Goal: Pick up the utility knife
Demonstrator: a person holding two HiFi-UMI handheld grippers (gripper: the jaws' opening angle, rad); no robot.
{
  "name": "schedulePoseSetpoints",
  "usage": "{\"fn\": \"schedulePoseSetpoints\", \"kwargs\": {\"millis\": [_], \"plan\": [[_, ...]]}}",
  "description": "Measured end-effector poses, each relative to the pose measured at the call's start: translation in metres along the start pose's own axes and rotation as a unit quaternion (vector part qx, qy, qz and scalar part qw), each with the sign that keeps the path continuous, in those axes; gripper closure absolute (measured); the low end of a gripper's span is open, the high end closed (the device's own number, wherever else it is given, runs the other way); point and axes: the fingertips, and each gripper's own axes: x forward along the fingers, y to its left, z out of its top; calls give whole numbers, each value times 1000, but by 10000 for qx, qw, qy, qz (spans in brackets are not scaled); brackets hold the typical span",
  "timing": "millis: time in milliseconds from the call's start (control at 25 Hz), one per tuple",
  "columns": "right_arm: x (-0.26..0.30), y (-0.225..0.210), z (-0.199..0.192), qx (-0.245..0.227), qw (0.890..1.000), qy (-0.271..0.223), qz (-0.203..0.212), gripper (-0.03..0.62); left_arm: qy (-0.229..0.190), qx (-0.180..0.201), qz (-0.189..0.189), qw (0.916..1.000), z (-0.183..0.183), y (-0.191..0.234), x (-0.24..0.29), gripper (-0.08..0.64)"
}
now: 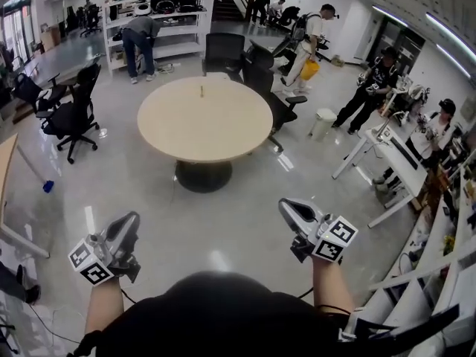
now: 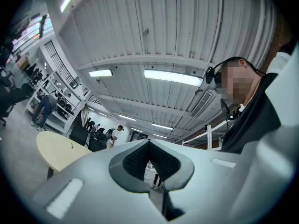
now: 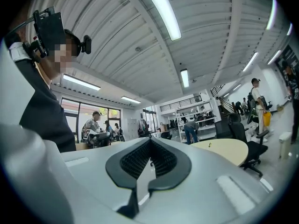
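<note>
While both tongs hang over the floor (image 1: 223,225), well apart from the round worktop (image 1: 223,136), the step in hand reads as approach.

- Left tongs (image 1: 125,227): pressed together, nothing between.
- Right tongs (image 1: 294,211): pressed together, nothing between.
- Utility knife (image 1: 201,91): probably the small thing on the worktop's far half, at 12 o'clock from both tongs.
- Next move, as judged: close in, spread one pair, line it up with the handle.
- Hard to make out: the knife's lie, blade and handle are too small to read in every view.

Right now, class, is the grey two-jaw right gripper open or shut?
Shut: the right gripper shows its black ribbed pads meeting at the tips, nothing held between them.
</note>
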Motion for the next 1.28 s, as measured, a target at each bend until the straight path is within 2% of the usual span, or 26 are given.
{"fn": "schedulePoseSetpoints", "kwargs": {"millis": [160, 360, 600, 760, 960, 1280], "plan": [[28, -14, -4, 75, 9998, 90, 143, 578, 9, -55, 203, 9998, -5, 22, -4, 577], [39, -51, -10, 188, 9993, 134, 283, 578, 83, -47, 327, 9994, -15, 39, 26, 577], [39, -134, -7, 319, 9980, 87, 533, 578, 106, 156, 525, 9984, -32, 44, 94, 577], [41, -193, 13, 254, 9965, 56, 796, 578, 7, 301, 616, 9976, -41, 42, 148, 577], [39, -259, 30, 202, 9943, 20, 1047, 578, -63, 308, 691, 9971, -55, 47, 218, 577], [37, -347, 21, 457, 9948, 66, 913, 578, 102, 319, 718, 9969, -80, 72, 286, 577]]}}
